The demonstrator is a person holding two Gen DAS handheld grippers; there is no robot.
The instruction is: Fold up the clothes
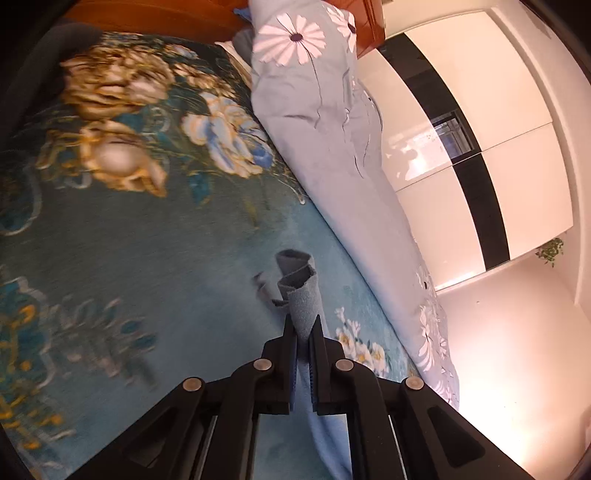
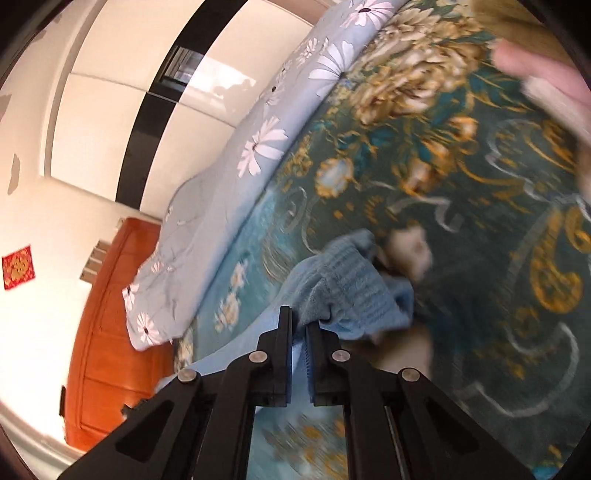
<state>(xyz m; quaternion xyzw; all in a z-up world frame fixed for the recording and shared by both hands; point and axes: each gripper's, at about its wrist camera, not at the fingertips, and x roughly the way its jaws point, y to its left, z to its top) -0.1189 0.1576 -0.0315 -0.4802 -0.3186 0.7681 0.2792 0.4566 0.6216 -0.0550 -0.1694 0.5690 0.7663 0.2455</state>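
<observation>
In the left wrist view, the left gripper (image 1: 303, 325) is clamped on a soft blue-grey knitted garment (image 1: 301, 295): a bunched fold of the cloth stands up between the two black fingers, its curled edge poking out just past the tips, while a paler blue part of it hangs down under the jaws toward the near edge of the picture. The fabric is lifted clear of the teal bedspread with gold and blue-white flower pattern (image 1: 129, 229) that fills the left and middle of this view. Farther off and to the right, a rolled pale grey-blue quilt printed with white daisies (image 1: 317, 122) lies along the bed's edge. Beyond it are the glossy white wardrobe doors with a black vertical stripe (image 1: 480, 147), and at the far top an orange-brown wooden headboard (image 1: 177, 14).

In the right wrist view, the right gripper (image 2: 299, 321) is likewise closed on the same garment (image 2: 354, 291), pinching its edge at the fingertips; the ribbed blue mass spreads out to the right just past the jaws, above the bedspread (image 2: 461, 206), which is blurred here. To the left lies the daisy quilt (image 2: 236, 184), beside an orange wooden cabinet (image 2: 107, 332). On the far-left wall hangs a small red and gold paper decoration (image 2: 17, 266). At the far upper right, a blurred pale pink cloth (image 2: 546, 85) shows; what it is cannot be told.
</observation>
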